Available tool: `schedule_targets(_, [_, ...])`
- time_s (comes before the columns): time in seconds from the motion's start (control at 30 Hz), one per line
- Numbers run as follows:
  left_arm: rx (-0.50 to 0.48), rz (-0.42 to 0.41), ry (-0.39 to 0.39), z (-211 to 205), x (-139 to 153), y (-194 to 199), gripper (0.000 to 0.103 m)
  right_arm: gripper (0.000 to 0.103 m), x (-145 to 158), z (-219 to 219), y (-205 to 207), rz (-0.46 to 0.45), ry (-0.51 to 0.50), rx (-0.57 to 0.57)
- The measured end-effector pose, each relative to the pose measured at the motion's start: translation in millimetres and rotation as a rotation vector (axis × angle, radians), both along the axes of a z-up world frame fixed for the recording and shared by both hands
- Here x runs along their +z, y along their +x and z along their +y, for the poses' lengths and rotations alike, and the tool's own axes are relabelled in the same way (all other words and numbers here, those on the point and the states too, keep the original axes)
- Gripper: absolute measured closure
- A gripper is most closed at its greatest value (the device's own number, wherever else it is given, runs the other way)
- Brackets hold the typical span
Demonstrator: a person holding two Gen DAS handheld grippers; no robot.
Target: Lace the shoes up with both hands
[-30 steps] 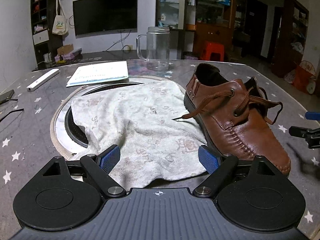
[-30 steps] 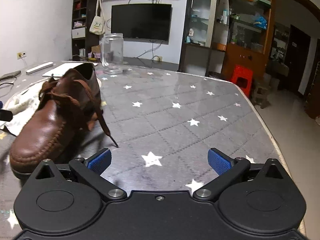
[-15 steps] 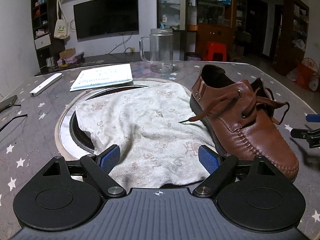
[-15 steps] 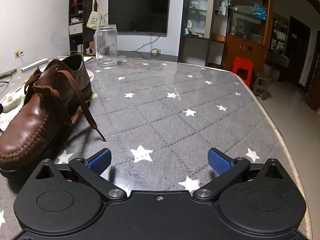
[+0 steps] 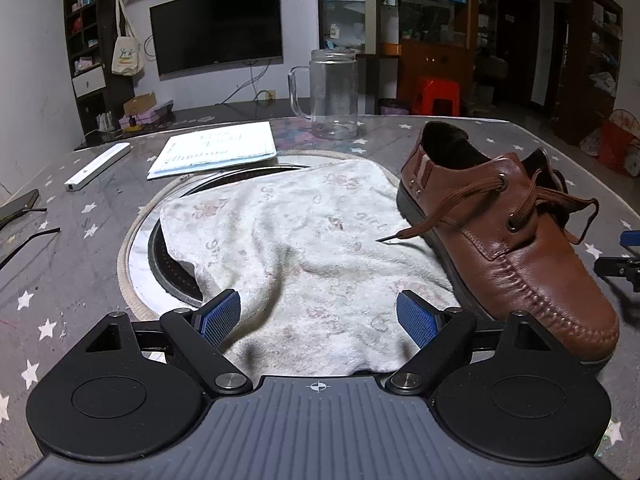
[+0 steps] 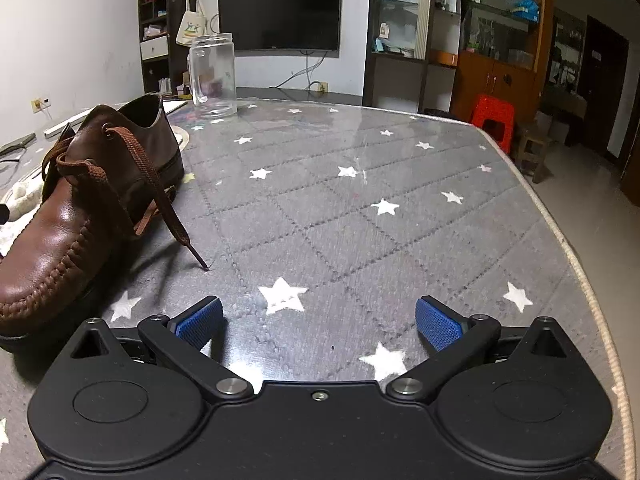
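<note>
A brown leather shoe (image 5: 516, 252) stands upright on the star-patterned table, its toe toward me, at the right of the left wrist view. One loose brown lace end (image 5: 424, 228) hangs over a white towel (image 5: 304, 256). In the right wrist view the same shoe (image 6: 76, 216) sits at the left, and its other lace end (image 6: 180, 228) drapes down to the tabletop. My left gripper (image 5: 318, 316) hovers open above the towel, holding nothing. Just as wide and empty, my right gripper (image 6: 318, 320) stands over bare table to the right of the shoe. Its blue-padded tip (image 5: 624, 256) shows at the left view's right edge.
A glass jar mug (image 5: 334, 94) stands behind the shoe, with a paper booklet (image 5: 216, 152) and a white bar (image 5: 98, 166) to its left. The towel covers a round inset hob (image 5: 168, 264). The table's right edge (image 6: 576, 264) curves close by; a red stool (image 6: 492, 116) stands beyond.
Both views have shifted slightly, so the shoe and the towel sit a little lower and nearer in the left view. The shoe, its laces and both open grippers look unchanged.
</note>
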State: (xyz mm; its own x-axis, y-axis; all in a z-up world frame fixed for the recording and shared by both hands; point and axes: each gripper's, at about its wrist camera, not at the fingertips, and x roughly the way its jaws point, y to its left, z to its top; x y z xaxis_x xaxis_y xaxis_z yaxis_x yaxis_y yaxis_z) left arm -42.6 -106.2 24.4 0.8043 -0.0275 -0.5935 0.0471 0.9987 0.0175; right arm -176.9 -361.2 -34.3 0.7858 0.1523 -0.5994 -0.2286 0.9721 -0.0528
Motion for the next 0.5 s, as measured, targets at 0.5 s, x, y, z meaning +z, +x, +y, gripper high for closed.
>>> schedule_targets(0.5, [-0.003, 0.02, 0.023, 3.4, -4.1, 4.0, 0.017, 0.0, -0.2, -2.8, 1.6, 0.009, 0.015, 0.002])
